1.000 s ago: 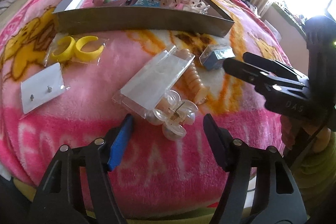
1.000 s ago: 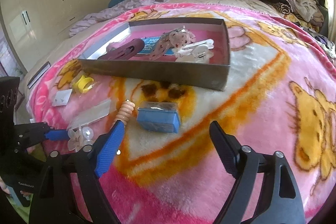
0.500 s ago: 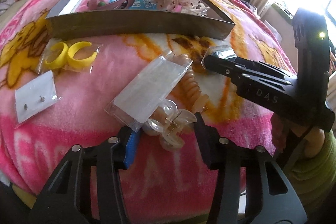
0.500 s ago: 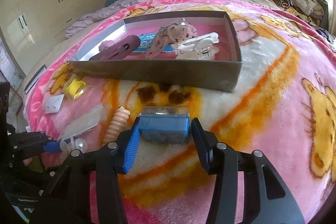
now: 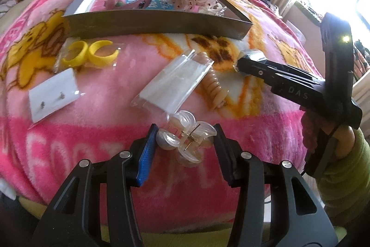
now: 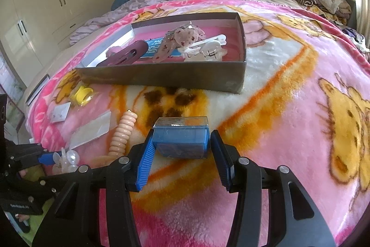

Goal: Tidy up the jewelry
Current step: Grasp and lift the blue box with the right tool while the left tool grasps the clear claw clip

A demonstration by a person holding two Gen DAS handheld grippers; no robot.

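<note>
My left gripper brackets the clear claw clip, my right gripper the blue box, long axis crosswise, both jaws barely open; tray lies far.

On the bed, the shallow grey cardboard tray lies toward the head. Before it, nearer the foot edge, from left: yellow rings in a clear bag, white earring card, clear flat packet, peach spiral hair tie, small blue plastic box. The clear plastic claw clip lies nearest the foot.
</note>
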